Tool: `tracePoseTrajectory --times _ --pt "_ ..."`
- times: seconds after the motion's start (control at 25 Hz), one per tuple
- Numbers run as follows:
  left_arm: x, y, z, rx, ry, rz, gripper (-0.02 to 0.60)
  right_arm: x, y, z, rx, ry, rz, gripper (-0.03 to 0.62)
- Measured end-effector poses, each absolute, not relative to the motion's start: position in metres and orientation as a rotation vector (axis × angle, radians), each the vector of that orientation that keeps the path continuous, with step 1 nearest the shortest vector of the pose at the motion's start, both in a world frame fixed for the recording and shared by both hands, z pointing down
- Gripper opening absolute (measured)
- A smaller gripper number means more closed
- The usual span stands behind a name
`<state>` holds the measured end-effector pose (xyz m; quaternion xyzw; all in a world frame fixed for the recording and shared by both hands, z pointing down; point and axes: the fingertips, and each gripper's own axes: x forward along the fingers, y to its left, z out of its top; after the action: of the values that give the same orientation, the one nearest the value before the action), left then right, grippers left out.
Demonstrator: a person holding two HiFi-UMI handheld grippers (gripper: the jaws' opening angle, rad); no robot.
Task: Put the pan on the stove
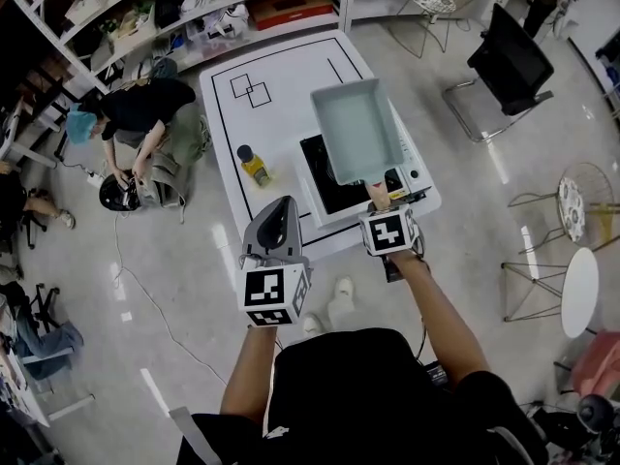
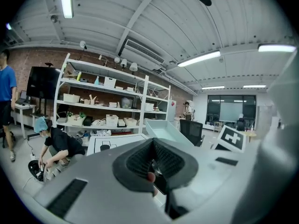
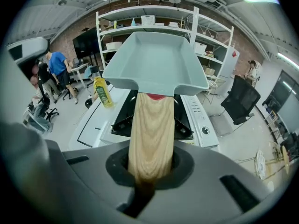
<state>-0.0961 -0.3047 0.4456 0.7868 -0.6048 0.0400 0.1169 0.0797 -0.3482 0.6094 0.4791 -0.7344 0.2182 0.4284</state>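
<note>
A pale teal square pan (image 1: 356, 129) with a wooden handle (image 3: 150, 134) hangs tilted over the black stove (image 1: 325, 190) at the near end of the white table (image 1: 281, 114). My right gripper (image 1: 380, 206) is shut on the handle's end; in the right gripper view the pan (image 3: 152, 59) fills the middle and the stove's grate (image 3: 122, 119) shows beneath it. My left gripper (image 1: 274, 223) hovers to the left of the stove, off the table's near edge, jaws together with nothing held. The left gripper view shows the pan (image 2: 163, 132) ahead to the right.
A yellow oil bottle (image 1: 254, 166) stands on the table left of the stove. A person (image 1: 145, 114) crouches on the floor to the table's left. A black chair (image 1: 509, 66) stands at the right, shelves (image 1: 194, 8) behind the table.
</note>
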Motion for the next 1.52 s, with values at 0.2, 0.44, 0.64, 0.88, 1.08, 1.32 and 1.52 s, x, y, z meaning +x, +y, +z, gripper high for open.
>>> tracePoseTrajectory --times 0.2,0.44,0.64,0.88,1.08,1.32,1.52 --pt "-0.098 -0.308 0.457 2.283 -1.773 0.147 0.009 0.083 -0.346 0.628 1.161 -1.794 0.562 0.012" --pt "-0.095 -0.314 0.460 2.287 -1.774 0.158 0.009 0.089 -0.343 0.647 1.125 -1.744 0.583 0.012" --pt "-0.096 -0.314 0.465 2.280 -1.768 0.171 0.009 0.090 -0.337 0.657 1.106 -1.706 0.591 0.014" --pt "-0.096 -0.315 0.470 2.276 -1.766 0.179 0.009 0.090 -0.338 0.665 1.093 -1.690 0.590 0.014" --pt "-0.095 -0.315 0.473 2.272 -1.767 0.185 0.009 0.092 -0.338 0.670 1.087 -1.677 0.597 0.014" --pt "-0.097 -0.315 0.475 2.269 -1.764 0.188 0.009 0.092 -0.337 0.674 1.079 -1.664 0.606 0.014" --pt "-0.099 -0.315 0.475 2.265 -1.763 0.191 0.009 0.091 -0.337 0.674 1.076 -1.655 0.601 0.014"
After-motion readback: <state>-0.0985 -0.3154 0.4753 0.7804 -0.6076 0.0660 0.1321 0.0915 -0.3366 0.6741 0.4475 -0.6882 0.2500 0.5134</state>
